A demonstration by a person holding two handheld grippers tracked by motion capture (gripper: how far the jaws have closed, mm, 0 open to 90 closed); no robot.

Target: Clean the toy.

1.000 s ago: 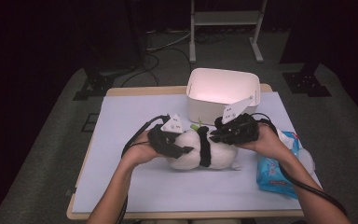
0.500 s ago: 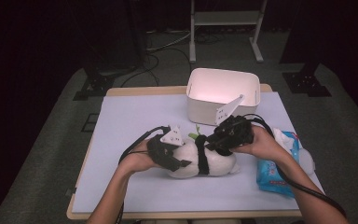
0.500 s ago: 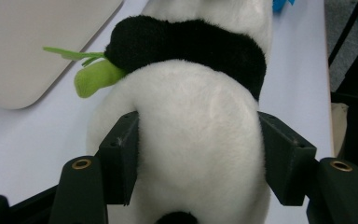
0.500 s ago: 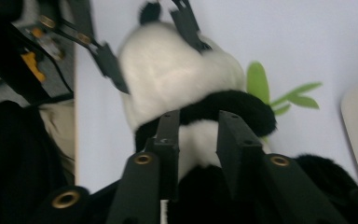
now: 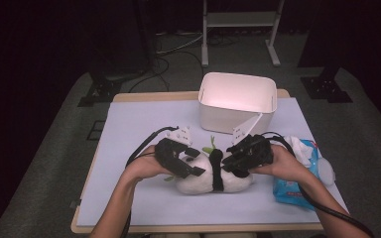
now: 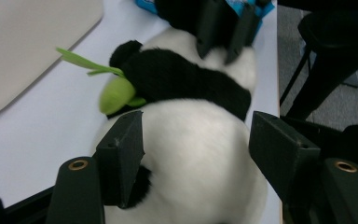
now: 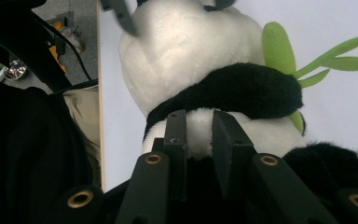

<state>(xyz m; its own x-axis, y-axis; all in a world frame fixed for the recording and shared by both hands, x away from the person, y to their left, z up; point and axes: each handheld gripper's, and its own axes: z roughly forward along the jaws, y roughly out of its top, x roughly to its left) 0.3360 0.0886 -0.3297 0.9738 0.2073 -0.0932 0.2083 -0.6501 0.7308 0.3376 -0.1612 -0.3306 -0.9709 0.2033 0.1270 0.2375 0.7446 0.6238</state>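
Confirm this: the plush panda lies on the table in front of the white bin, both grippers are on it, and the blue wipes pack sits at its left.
Not quite: the blue wipes pack sits at the right of the plush panda, as the high view shows. The white bin and both grippers are as stated.

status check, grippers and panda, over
Left gripper straddles the panda plush, jaws just opened. Right gripper pinches its white fur, jaws narrow. White bin stands behind; nothing blocks.

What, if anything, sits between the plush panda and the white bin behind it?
Nothing visible does. The plush panda lies on the mat just in front of the white bin, with bare mat between them. The blue wipes pack lies off to the panda's right, outside that path.
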